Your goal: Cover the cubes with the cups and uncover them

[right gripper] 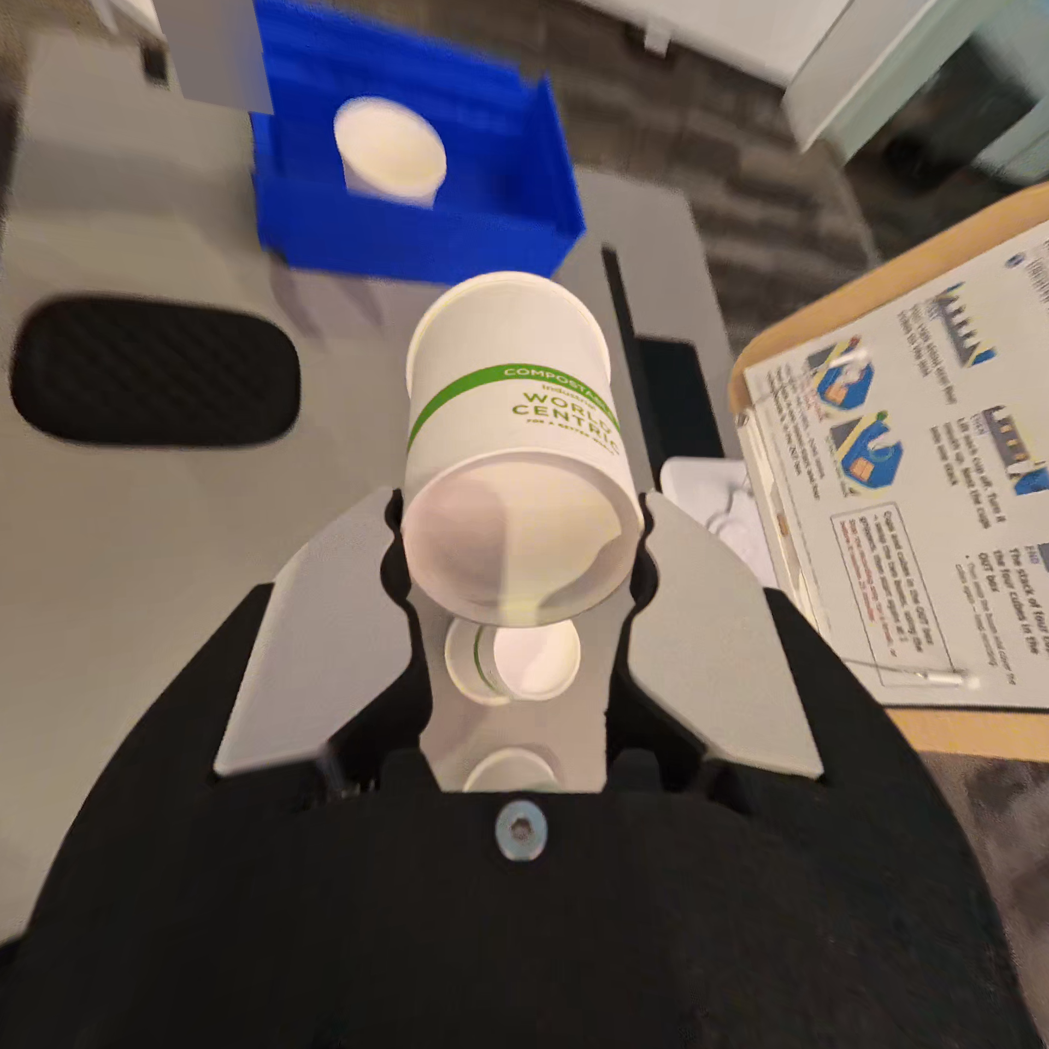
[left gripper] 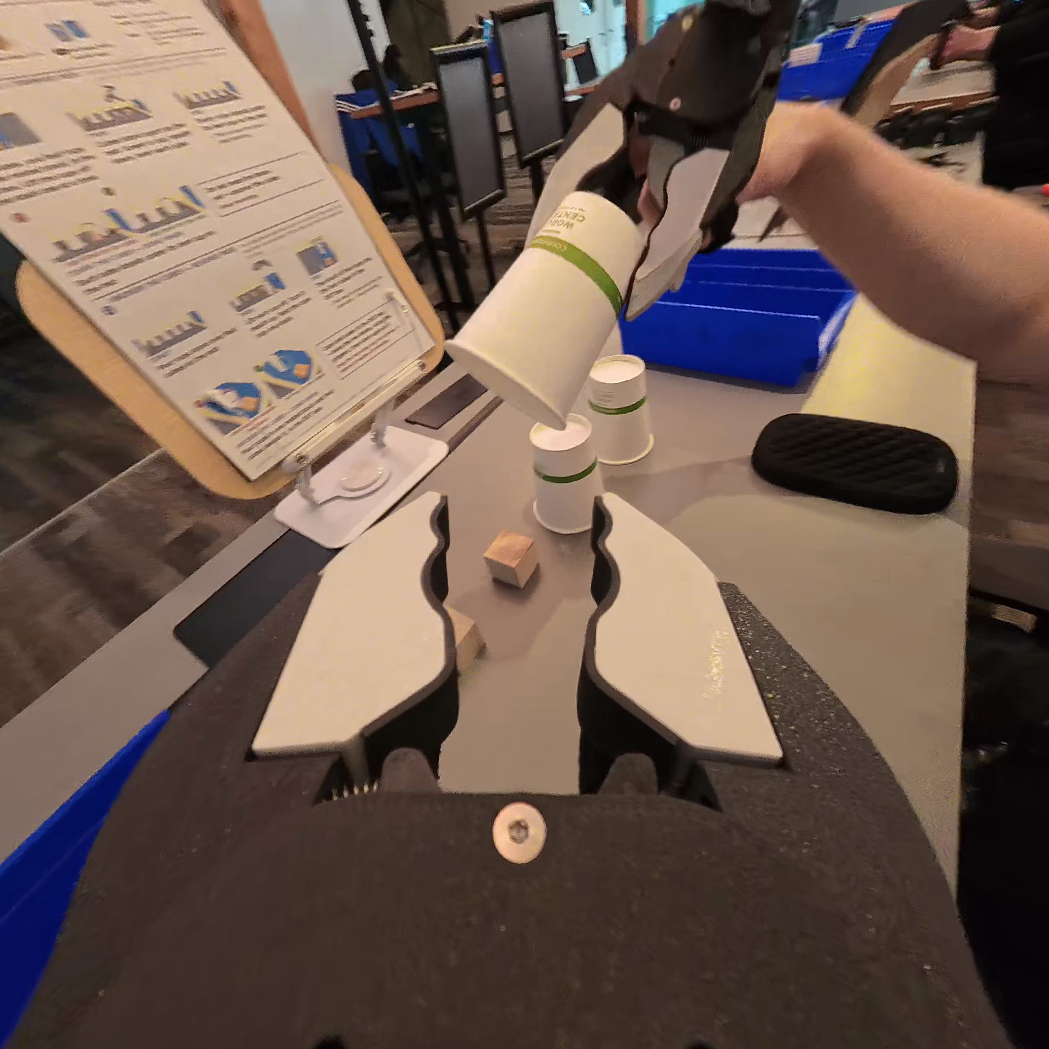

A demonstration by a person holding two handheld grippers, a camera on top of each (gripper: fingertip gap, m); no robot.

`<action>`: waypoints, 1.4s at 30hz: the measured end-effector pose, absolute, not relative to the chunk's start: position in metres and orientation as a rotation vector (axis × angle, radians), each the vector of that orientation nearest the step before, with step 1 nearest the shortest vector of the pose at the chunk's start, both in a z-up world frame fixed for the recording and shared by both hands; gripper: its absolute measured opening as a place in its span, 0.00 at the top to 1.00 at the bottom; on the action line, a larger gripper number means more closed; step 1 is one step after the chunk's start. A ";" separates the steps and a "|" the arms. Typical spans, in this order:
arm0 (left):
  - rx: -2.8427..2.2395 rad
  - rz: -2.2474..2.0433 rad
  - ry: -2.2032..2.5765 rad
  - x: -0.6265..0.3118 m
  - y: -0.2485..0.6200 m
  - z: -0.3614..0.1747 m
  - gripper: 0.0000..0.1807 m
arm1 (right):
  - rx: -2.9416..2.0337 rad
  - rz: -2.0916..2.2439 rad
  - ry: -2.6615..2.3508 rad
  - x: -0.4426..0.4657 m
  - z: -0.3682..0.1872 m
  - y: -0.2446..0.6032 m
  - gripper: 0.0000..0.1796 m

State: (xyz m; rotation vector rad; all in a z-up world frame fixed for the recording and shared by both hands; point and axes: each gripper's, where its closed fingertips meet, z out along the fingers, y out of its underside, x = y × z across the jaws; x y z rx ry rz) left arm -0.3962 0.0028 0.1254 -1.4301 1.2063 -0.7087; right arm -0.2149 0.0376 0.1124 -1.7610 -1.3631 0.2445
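My left gripper (left gripper: 519,511) is open and empty, low over the grey table (left gripper: 766,567). A wooden cube (left gripper: 511,559) lies bare between its fingers. A second cube (left gripper: 468,638) is half hidden behind the left finger. Two white cups with green bands stand upside down just beyond, the near one (left gripper: 565,482) and the far one (left gripper: 619,411). My right gripper (left gripper: 647,227) (right gripper: 519,511) is shut on the base end of a third cup (left gripper: 545,306) (right gripper: 511,408). It holds this cup tilted in the air, mouth down, above the standing cups (right gripper: 513,661).
A blue bin (left gripper: 738,318) (right gripper: 408,227) at the far side holds another cup (right gripper: 391,147). A black oval pad (left gripper: 857,462) (right gripper: 153,369) lies to the right. An instruction board (left gripper: 198,255) (right gripper: 908,511) on a stand leans at the left. A person's forearm (left gripper: 908,238) crosses above.
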 end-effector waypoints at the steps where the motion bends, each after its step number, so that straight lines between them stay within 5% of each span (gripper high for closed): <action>1: -1.435 -0.696 1.190 -0.401 0.001 0.122 0.74 | -1.816 0.197 -1.396 -0.216 0.110 0.043 0.58; 20: -1.459 -0.635 1.002 -0.480 -0.040 0.087 0.76 | -2.495 -0.098 -1.796 -0.242 -0.031 0.097 0.57; 42: -1.460 -0.711 0.993 -0.485 -0.043 0.081 0.76 | -2.479 -0.125 -1.842 -0.245 -0.063 0.113 0.57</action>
